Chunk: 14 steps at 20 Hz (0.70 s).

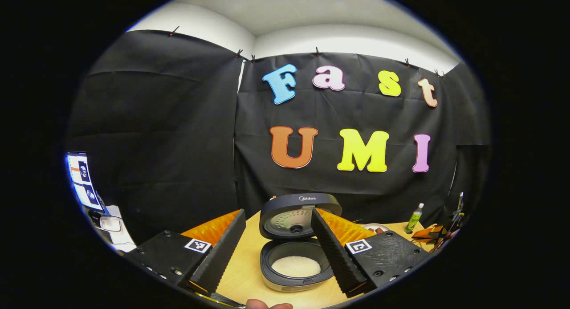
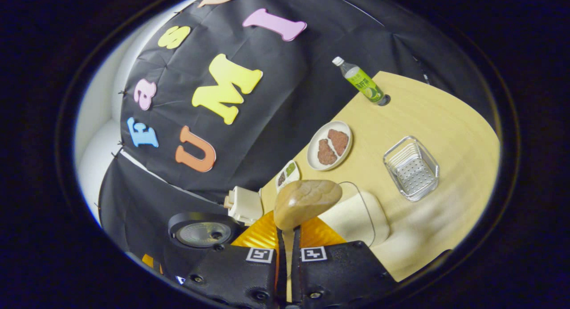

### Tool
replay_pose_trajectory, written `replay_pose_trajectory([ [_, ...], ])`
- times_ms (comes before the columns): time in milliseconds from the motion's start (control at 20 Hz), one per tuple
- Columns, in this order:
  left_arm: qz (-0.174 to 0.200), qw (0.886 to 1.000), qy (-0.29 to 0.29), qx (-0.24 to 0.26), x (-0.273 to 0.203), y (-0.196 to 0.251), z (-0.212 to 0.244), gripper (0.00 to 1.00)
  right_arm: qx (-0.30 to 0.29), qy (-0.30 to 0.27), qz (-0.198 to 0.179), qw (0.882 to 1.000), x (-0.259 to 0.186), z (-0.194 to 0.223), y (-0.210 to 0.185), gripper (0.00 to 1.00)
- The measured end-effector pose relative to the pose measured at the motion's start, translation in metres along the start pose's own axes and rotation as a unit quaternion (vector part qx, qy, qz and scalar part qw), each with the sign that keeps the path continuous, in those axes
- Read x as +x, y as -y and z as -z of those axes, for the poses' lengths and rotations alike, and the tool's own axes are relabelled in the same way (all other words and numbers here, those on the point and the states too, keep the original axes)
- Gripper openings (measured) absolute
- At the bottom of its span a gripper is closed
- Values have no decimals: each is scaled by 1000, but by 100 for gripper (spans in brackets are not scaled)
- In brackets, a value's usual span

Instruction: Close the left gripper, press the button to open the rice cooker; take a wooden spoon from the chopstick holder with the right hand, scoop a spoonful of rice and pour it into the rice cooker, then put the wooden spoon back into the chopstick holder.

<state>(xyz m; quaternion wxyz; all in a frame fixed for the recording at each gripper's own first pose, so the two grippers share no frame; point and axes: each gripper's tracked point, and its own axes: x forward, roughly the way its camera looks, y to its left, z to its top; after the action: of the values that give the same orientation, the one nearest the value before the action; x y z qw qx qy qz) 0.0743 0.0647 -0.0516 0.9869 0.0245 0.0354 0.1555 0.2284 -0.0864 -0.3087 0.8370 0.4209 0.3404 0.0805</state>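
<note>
Right claw [image 2: 288, 237] clamps my wooden spoon [image 2: 306, 201]; left claw [image 1: 278, 249] gapes apart. Rice cooker [image 1: 297, 237] at six o'clock stands open, rice inside. I judge returning the spoon remains.

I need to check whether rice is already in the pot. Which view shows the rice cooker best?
The left gripper view: the rice cooker sits centered, lid up, with white rice visible in the pot. The right gripper view catches just its raised lid at the lower left.
</note>
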Motion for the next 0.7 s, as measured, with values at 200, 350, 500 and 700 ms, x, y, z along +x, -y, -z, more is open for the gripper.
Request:
replay_pose_trajectory([
  [200, -21, 1000, 2, -1, -9, -19, 1, 95, -26, -25, -52, 998, 9, 18, -73, 9],
  [350, -42, 999, 3, -6, -18, -38, 1, 95, -40, -52, -91, 994, 26, 43, -127, 9],
  [500, -65, 998, 3, -9, -33, -60, 1, 95, -70, -77, -115, 988, 47, 72, -170, 9],
  [700, -96, 995, -1, -14, -48, -84, 4, 95, -154, -100, -111, 977, 77, 114, -198, 9],
])
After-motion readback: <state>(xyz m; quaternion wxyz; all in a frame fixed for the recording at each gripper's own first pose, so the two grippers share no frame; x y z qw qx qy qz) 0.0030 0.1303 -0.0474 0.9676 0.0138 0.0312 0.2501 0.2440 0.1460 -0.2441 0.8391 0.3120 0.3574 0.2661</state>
